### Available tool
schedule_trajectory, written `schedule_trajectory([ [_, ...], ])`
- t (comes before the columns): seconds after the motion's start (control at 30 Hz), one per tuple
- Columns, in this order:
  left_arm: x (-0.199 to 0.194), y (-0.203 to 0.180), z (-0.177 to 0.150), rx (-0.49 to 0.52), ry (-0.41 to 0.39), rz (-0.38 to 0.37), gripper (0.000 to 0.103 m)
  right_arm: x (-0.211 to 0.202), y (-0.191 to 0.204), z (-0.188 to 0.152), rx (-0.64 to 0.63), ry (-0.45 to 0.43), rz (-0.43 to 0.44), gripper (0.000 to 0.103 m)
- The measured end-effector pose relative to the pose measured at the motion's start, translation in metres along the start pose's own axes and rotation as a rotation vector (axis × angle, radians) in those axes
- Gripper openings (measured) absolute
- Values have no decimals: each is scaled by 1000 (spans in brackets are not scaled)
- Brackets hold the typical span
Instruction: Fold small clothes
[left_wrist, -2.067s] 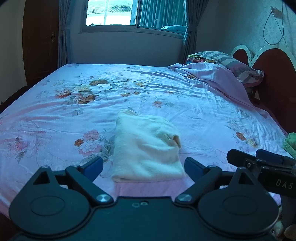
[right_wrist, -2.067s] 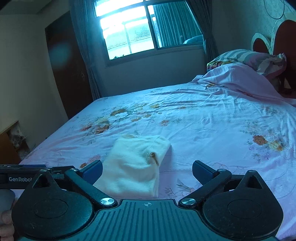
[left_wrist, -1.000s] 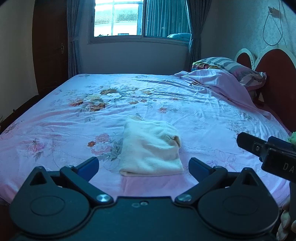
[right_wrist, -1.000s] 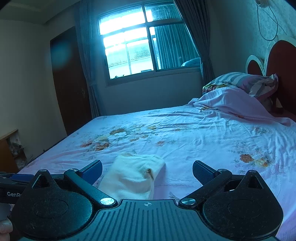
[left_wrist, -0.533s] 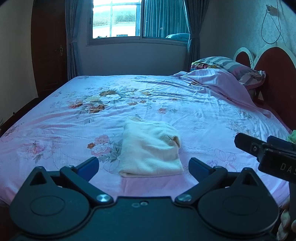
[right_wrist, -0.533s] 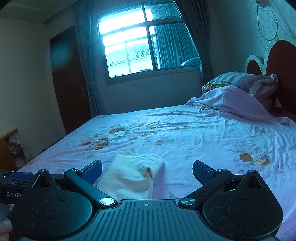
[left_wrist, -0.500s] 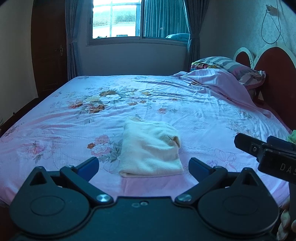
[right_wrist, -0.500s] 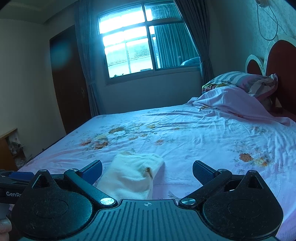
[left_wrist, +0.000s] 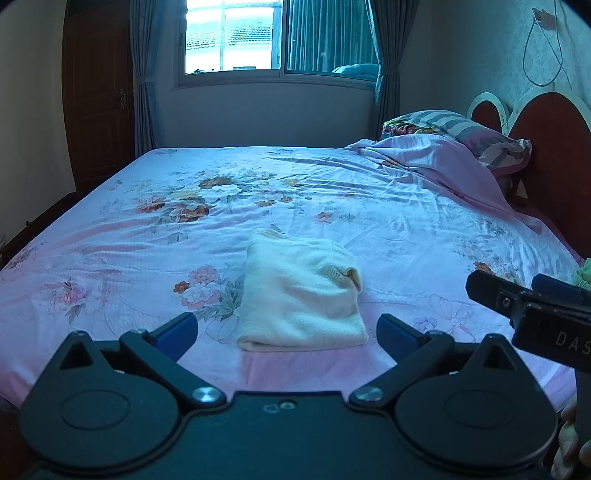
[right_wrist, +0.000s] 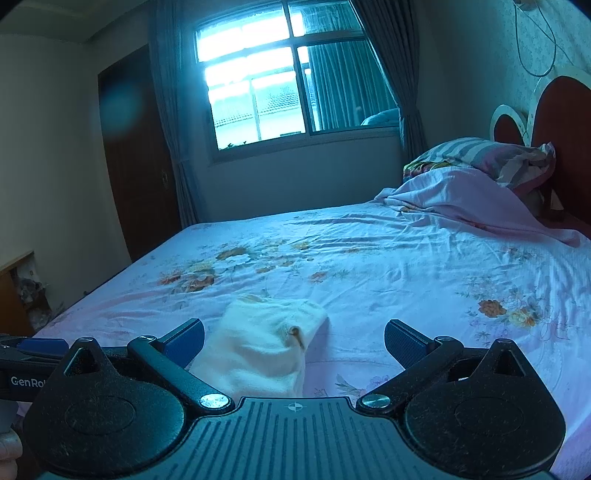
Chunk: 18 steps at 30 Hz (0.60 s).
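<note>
A cream garment (left_wrist: 301, 291) lies folded into a small rectangle on the pink floral bedsheet (left_wrist: 147, 236), near the bed's front edge. It also shows in the right wrist view (right_wrist: 258, 347). My left gripper (left_wrist: 286, 332) is open and empty, held back from the garment's near edge without touching it. My right gripper (right_wrist: 294, 338) is open and empty, with the garment ahead and to its left. The right gripper's body shows at the right edge of the left wrist view (left_wrist: 532, 314).
A crumpled pink sheet (left_wrist: 436, 162) and striped pillow (left_wrist: 461, 127) lie at the bed's right end by the red headboard (left_wrist: 550, 155). A green cloth (left_wrist: 583, 275) peeks in at the far right. A window, curtains and dark door stand beyond the bed.
Both grippers have drawn back and risen from the folded garment, then held almost still over the last half second. The garment has not moved.
</note>
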<state>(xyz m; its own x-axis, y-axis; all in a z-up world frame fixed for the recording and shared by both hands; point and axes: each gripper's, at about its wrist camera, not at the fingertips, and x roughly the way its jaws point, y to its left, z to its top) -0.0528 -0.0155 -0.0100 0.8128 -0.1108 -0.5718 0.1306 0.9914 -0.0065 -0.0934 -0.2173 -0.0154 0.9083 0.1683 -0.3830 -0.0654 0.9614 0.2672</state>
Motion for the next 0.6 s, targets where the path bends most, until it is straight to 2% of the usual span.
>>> schedule_trajectory([
  [0.6,3,2,0,-12,5,-1,101,2,-3,-1,7,4,-4,103],
])
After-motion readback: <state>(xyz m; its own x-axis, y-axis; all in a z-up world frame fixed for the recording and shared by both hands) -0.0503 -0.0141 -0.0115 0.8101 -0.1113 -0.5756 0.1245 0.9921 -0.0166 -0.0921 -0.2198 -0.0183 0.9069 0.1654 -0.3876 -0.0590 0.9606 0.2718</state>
